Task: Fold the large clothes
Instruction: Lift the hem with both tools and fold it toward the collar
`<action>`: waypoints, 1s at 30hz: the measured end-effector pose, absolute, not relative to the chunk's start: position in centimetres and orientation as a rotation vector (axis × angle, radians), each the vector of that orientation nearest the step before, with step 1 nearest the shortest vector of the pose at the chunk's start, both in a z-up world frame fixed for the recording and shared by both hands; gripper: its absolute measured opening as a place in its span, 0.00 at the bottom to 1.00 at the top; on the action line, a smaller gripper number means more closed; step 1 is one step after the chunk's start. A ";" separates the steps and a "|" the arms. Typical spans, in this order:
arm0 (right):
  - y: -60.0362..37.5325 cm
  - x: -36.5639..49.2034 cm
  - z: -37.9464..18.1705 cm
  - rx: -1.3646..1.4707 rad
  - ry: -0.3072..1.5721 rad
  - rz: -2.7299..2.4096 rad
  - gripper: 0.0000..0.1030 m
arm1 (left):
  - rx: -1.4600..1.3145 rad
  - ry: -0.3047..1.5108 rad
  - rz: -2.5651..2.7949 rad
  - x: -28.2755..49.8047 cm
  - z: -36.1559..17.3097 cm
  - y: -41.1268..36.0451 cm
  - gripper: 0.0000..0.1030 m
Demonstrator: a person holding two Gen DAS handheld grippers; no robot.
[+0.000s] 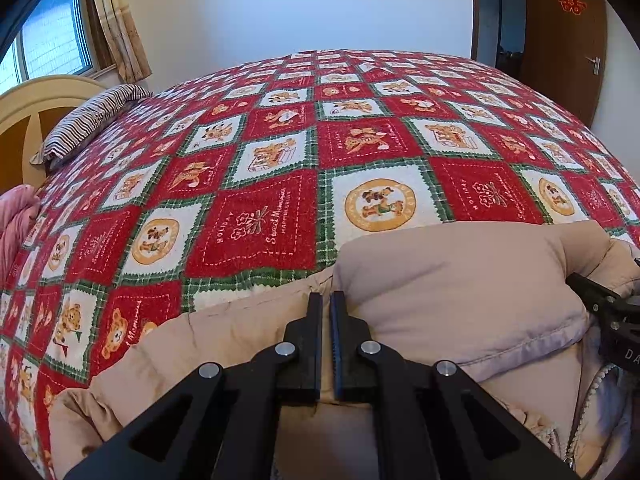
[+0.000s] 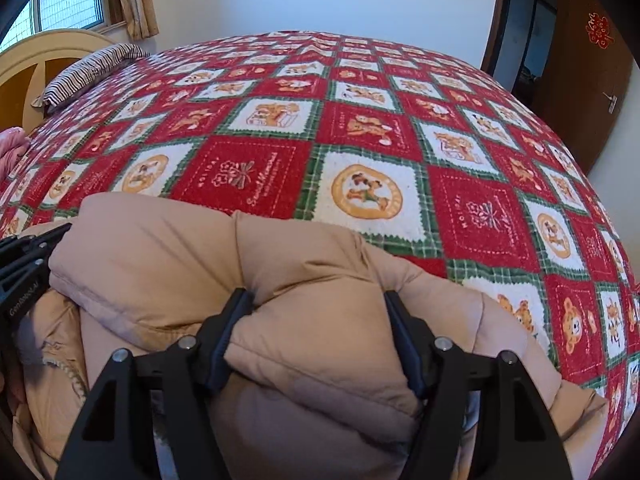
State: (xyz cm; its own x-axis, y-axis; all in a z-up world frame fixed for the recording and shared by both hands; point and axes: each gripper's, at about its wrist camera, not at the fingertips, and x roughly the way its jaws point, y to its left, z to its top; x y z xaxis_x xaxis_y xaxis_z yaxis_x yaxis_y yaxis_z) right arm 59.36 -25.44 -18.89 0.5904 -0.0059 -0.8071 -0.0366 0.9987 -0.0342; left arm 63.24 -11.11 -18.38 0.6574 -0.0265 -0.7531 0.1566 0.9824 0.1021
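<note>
- Puffy beige coat (image 2: 320,280) on a bed, over a red, white and green bear-print blanket (image 2: 360,152), bunched right under and ahead of both tongs.
- Left tongs (image 1: 326,300) together, nothing visibly pinched between the tips; tips against the coat's edge. Cannot tell whether a thin layer is caught.
- Right tongs (image 2: 316,300) apart, straddling a thick padded fold, pads beside it, not squeezing.
- Risk: fold springing back open once let go, because of the puffy filling.
- Risk: slippery shell sliding off the left tongs if only a thin edge is caught.
- Risk: open zipper (image 1: 588,392), right of the left tongs, snagging or twisting the next fold.
- Risk: both tongs close together, likely to bump.
</note>
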 end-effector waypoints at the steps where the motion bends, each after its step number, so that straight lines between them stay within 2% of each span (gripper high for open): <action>1: -25.5 59.3 -19.0 -0.048 0.936 0.017 0.68 | 0.176 0.851 -0.101 63.3 -18.3 -11.3 0.04; 4: -25.2 59.4 -19.1 -0.061 0.934 0.008 0.68 | 0.151 0.878 -0.117 63.4 -17.4 -10.9 0.04; 6: -24.9 59.3 -18.8 -0.085 0.937 0.001 0.68 | 0.055 0.860 -0.134 63.1 -15.2 -9.7 0.15; 8: -25.0 58.9 -17.7 -0.090 0.926 0.014 0.66 | 0.005 0.808 -0.160 62.6 -12.7 -9.4 0.73; 9: -25.2 58.3 -16.8 -0.073 0.903 0.028 0.65 | -0.021 0.778 -0.178 62.3 -11.7 -9.4 0.80; 11: -25.6 57.4 -15.0 -0.044 0.846 0.032 0.65 | -0.022 0.738 -0.217 62.1 -10.2 -10.4 0.84; 14: -26.6 56.8 -13.7 -0.021 0.801 0.001 0.65 | 0.047 0.789 -0.215 63.1 -11.5 -12.8 0.84; 19: -28.0 57.6 -16.4 -0.012 0.896 -0.034 0.65 | 0.083 0.925 -0.151 63.9 -17.9 -13.2 0.85; 30: -28.3 57.8 -18.7 0.003 0.920 -0.021 0.69 | 0.076 0.904 -0.121 63.8 -19.2 -13.3 0.95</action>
State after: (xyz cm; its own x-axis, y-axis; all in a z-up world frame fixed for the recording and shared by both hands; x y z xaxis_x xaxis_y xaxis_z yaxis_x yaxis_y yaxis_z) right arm 57.84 -28.35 -18.67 0.6058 -0.0173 -0.7954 0.0195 0.9998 -0.0068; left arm 63.80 -13.27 -19.16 0.6119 -0.0725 -0.7876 0.1366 0.9905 0.0149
